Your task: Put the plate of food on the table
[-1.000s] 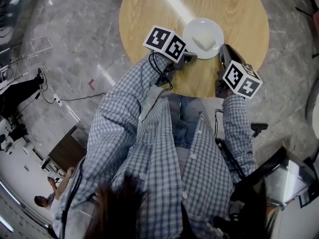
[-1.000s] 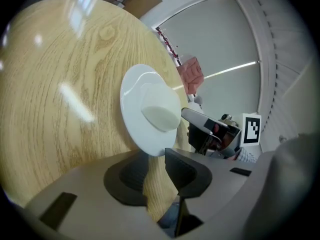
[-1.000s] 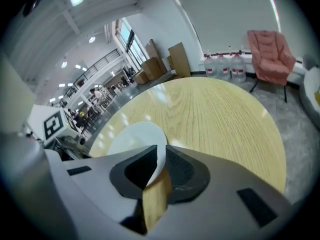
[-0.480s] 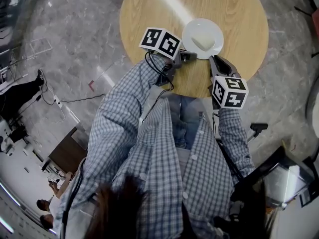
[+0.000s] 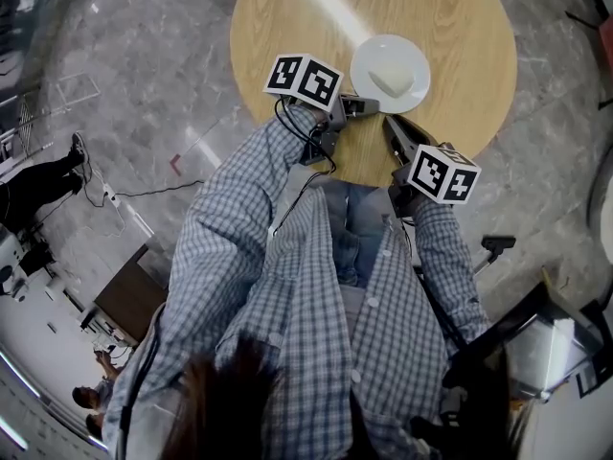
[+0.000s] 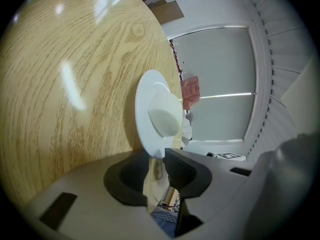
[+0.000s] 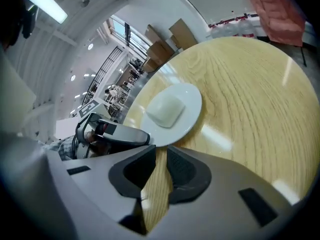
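Grey marble floor (image 5: 124,84) all round, with a round wooden table (image 5: 287,27) on it straight ahead of the person.

White plate (image 5: 378,54) sits flat on the table, on the near right part of the top and well inside the edge. I'd call the placing step done or nearly so.

Left gripper (image 5: 369,106) is the nearer one. Its tips are at the plate's near-left rim. In its own view the jaws are a narrow slit apart with bare wood showing through, and the rim sits right at the tips. I can't tell if it touches them.

Right gripper (image 5: 393,127) points at the near rim from a little further back, just short of it. Its jaws are also a narrow slit, with only table wood between them and nothing gripped.

Both sets of jaws have the plate dead ahead, away from the person. It's round, so there is no long axis to line up on.

Food (image 5: 391,81) is a pale white lump in the middle of the plate.

If the plate needs a nudge, the left gripper is better placed. A straight pull-back toward the body should clear both.
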Demonstrator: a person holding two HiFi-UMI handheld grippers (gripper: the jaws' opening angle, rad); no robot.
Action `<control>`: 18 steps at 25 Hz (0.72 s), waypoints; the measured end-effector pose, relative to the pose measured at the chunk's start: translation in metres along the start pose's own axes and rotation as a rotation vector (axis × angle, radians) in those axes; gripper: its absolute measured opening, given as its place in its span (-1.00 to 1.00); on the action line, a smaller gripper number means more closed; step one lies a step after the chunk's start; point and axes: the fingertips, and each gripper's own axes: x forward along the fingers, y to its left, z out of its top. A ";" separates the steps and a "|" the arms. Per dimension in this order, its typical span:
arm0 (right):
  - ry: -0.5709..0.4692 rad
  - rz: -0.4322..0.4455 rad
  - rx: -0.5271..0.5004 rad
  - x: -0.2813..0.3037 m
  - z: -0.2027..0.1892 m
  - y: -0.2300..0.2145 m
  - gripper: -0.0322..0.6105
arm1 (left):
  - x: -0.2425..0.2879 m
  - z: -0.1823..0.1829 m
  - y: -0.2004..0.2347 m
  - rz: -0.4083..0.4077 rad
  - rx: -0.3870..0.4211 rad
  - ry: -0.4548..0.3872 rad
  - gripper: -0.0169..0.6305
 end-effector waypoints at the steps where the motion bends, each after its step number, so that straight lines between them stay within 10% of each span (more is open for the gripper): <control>1: -0.002 -0.003 0.012 0.001 0.000 -0.001 -0.73 | 0.000 0.000 -0.001 -0.002 0.000 -0.001 -0.68; 18: -0.067 -0.043 0.023 0.004 0.033 -0.011 -0.73 | 0.003 -0.006 -0.005 -0.013 0.037 0.054 -0.68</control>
